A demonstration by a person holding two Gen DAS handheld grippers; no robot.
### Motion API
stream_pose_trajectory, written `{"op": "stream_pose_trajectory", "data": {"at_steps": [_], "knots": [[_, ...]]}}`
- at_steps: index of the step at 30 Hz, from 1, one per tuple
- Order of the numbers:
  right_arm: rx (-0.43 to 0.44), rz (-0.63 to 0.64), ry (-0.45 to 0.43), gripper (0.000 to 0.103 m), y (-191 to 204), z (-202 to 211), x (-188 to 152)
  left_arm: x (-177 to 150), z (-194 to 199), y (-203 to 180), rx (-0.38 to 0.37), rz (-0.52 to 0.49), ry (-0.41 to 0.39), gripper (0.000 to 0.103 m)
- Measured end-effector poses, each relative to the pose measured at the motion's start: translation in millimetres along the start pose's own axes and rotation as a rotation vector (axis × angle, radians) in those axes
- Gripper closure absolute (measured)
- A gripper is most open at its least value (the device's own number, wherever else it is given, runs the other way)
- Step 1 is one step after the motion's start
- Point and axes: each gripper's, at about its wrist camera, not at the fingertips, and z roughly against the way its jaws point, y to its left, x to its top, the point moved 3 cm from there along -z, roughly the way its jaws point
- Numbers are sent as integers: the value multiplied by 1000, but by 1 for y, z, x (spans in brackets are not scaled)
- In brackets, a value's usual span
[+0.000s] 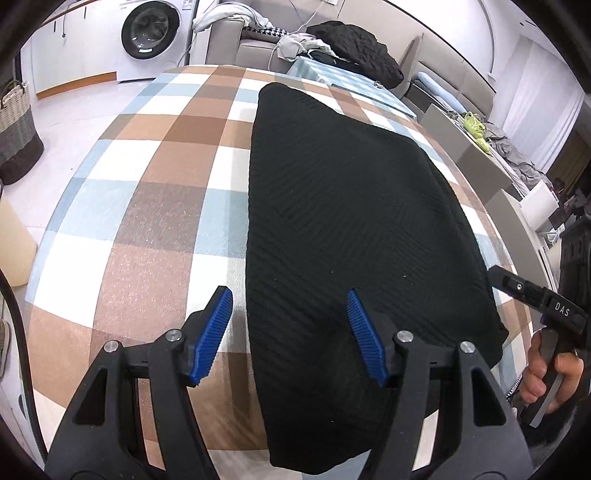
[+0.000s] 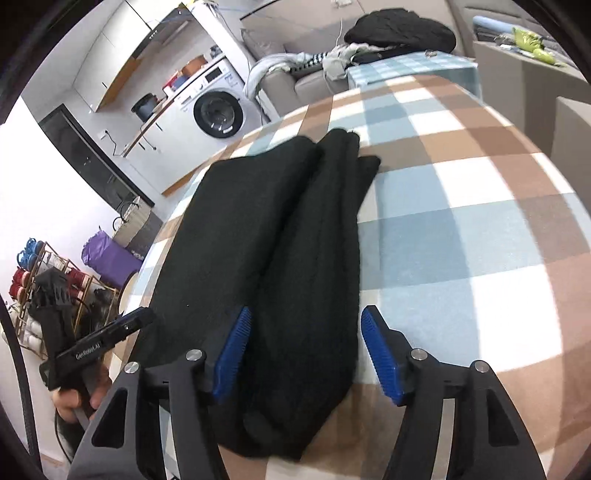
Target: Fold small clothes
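Two hand-held grippers, left gripper (image 1: 290, 334) and right gripper (image 2: 306, 354), hover with jaws apart and empty over a soft, light, floppy black knit garment (image 1: 351, 229) on the checked table (image 1: 147, 206); grasp its six-o'clock hem corners.

A white washing machine (image 1: 149, 35) stands against the far wall on a pale, glossy floor (image 1: 74, 107). Just to its right is a grey sofa (image 1: 255, 46) heaped with laundry and a dark quilted coat (image 1: 354, 44). To its left, lower down, a woven basket (image 1: 16, 129) sits on the floor. Above the machine hang white wall cupboards (image 2: 122, 40) with wooden trim. Far left of it, in the right wrist view, a wire rack (image 2: 40, 288) holds coloured rolls. The light is even and bright.
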Motion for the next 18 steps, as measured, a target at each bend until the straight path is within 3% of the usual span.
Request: {"op": "stream_pose_trajectory", "data": {"at_steps": [5, 7, 12, 13, 15, 18], "knots": [[-38, 82, -69, 35, 11, 7, 11, 0, -1, 1, 7, 6, -2, 41], [-5, 131, -73, 36, 23, -1, 18, 0, -2, 1, 9, 4, 0, 41], [13, 108, 42, 82, 23, -44, 22, 1, -3, -1, 15, -2, -1, 41], [34, 102, 29, 91, 25, -42, 22, 2, -2, -1, 17, -3, -3, 41], [40, 127, -21, 97, 30, -32, 26, 1, -1, -1, 17, -6, -9, 41], [-34, 112, 41, 97, 18, -44, 24, 1, -3, 1, 15, 0, -2, 41]]}}
